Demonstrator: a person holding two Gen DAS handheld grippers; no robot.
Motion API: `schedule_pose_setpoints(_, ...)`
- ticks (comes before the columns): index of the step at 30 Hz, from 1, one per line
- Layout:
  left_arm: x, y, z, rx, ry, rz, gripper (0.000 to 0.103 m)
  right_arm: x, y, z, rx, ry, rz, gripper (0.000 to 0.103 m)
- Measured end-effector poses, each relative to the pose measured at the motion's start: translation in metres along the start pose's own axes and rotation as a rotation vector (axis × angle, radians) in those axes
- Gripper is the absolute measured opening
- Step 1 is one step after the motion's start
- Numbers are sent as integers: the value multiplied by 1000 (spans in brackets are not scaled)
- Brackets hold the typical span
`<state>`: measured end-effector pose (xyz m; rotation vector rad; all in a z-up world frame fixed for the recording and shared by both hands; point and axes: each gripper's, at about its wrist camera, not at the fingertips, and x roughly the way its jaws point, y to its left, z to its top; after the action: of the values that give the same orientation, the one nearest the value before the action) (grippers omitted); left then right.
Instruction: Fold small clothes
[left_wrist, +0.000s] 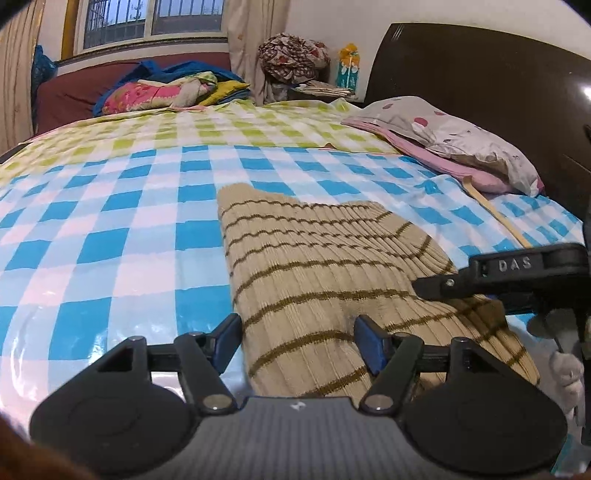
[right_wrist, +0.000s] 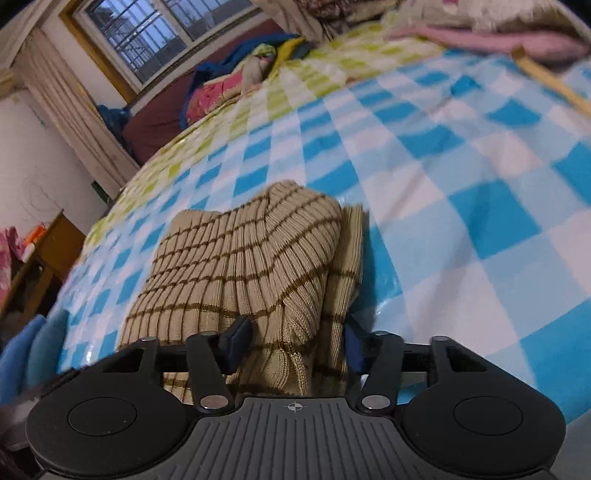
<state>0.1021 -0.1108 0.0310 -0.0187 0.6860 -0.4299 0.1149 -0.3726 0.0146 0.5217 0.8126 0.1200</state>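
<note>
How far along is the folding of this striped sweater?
Partly done: the striped sweater lies on the checked sheet already doubled, one layer lapped over another. In hand: the right gripper has a bunched fold between its fingers; the left gripper is open astride the near edge. Left: a final fold and flattening.

Left wrist view: sits low over the checked bed cover, looking forward and downward along its fingers toward the dark headboard and window; horizon nearly level.
Right wrist view: close above the same cover, tilted downward and rolled, so the window slants.
Shared: the striped beige knit, close in both views, and the window wall.
</note>
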Motion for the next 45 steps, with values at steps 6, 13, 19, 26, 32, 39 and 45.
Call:
schedule_pose_setpoints(6,5,4,0,-16,3,3,71,14,-2,12,15,-6,9,37)
schedule_pose_setpoints(13,-5,-10,4,21,16,80,71,-1,7,8,-55,-48,-21,41)
schedule_pose_setpoints(19,-21,-19,4,38,19,113,71,-49,37,-8,-169,-176,-60,42)
schedule_pose_setpoints(26,-27,-27,-6,49,48,125,71,-57,55,-40,-246,-142,-102,42)
schedule_pose_setpoints(32,-29,-29,-9,48,63,125,71,-39,42,-44,-218,-81,-180,43)
schedule_pose_setpoints(39,-31,-28,-10,38,66,117,71,-50,47,-50,-221,-123,-177,43)
schedule_pose_setpoints(45,-30,-27,-12,32,82,119,72,-52,55,-61,-233,-100,-194,42)
